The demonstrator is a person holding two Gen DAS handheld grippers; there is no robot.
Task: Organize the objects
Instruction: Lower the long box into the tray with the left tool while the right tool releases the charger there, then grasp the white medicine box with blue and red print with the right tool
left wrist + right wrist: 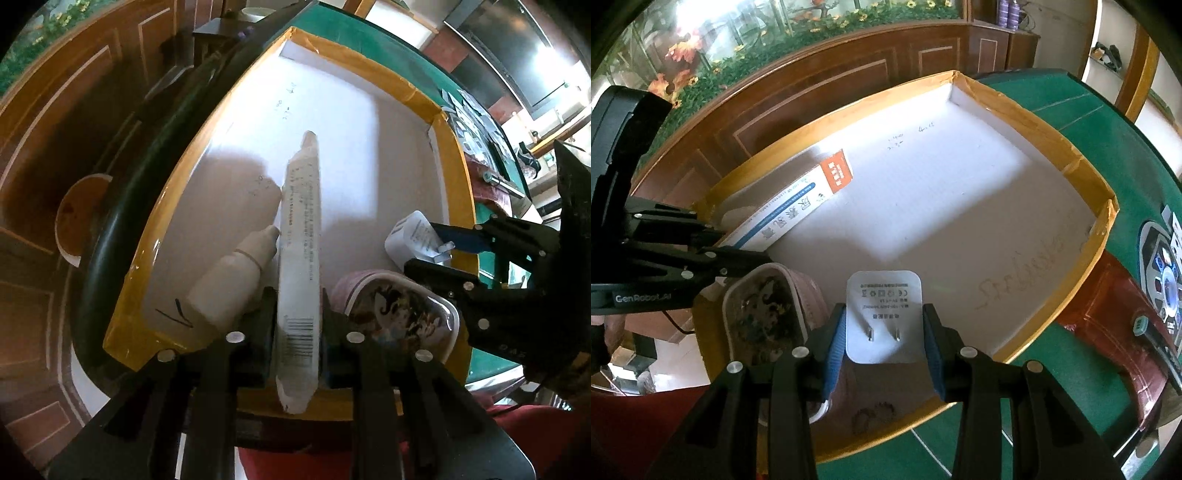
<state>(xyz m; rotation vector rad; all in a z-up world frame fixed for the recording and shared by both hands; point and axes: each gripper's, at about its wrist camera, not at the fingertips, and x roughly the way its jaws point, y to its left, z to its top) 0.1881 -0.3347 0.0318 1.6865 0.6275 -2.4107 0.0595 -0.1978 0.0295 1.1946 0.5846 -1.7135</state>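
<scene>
- The white tray point(960, 221), its rim bound in yellow-brown tape, lay on a green table point(1071, 122) in front of a wooden panelled counter point(820, 92)
- The left gripper point(298, 325) pointed steeply down into the tray, with a long white carton point(300, 258) printed with a barcode standing on edge between its jaws
- Whether the pads pressed on the carton could not be told: it filled the gap, with a thin dark line at each side
- From the right wrist view the same carton showed an orange end and a blue stripe, along the tray's left side
- A small white dropper bottle point(236, 280) lay just left of the carton, its nozzle touching the carton's side
- A pink case with a dark patterned lid point(399, 310) sat in the tray just right of the carton, between the two grippers
- The right gripper point(884, 328) was clamped on a white plug adapter point(884, 317), its blue pads point(836, 343) pressed to both sides, the two prongs facing the camera
- The adapter was held over the near part of the tray, beside the pink case
- A dark red cloth point(1108, 314) and a patterned object lay on the table to the right of the tray
</scene>
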